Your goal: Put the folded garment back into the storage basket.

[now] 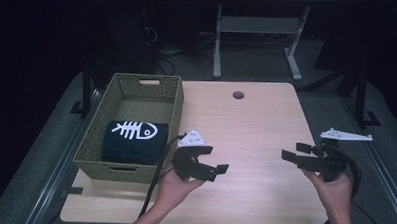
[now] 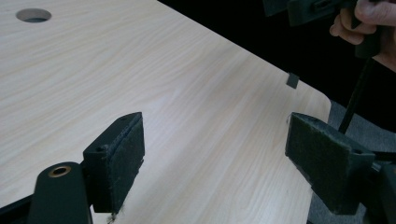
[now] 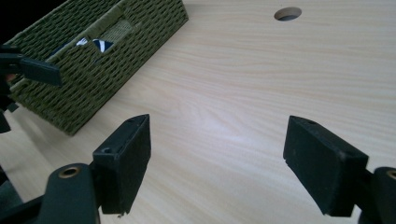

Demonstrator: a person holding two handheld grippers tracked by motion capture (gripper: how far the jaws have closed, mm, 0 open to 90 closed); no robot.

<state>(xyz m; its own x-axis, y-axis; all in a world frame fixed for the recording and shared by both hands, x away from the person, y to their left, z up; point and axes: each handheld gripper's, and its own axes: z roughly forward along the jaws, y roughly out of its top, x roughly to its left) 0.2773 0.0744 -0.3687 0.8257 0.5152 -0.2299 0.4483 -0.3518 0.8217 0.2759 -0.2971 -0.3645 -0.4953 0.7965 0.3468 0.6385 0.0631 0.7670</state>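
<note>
High view: folded shirt (image 1: 134,141) lies in basket (image 1: 137,97), left of both grippers. Left gripper (image 1: 216,161) and right gripper (image 1: 290,151) gape wide, empty, above table (image 1: 256,119).

High view: overhead, facing forward across the whole table (image 1: 256,114). Gripper views: low, close, aimed inward over the tabletop; all share its round hole (image 1: 238,95).

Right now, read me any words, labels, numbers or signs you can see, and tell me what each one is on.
No readable words, numbers or brand names anywhere.
Only sign: a white fish-skeleton graphic, without lettering, on the dark folded garment in the woven basket.
The grey plate on the left hand-held gripper carries small marks, too small to read.
</note>
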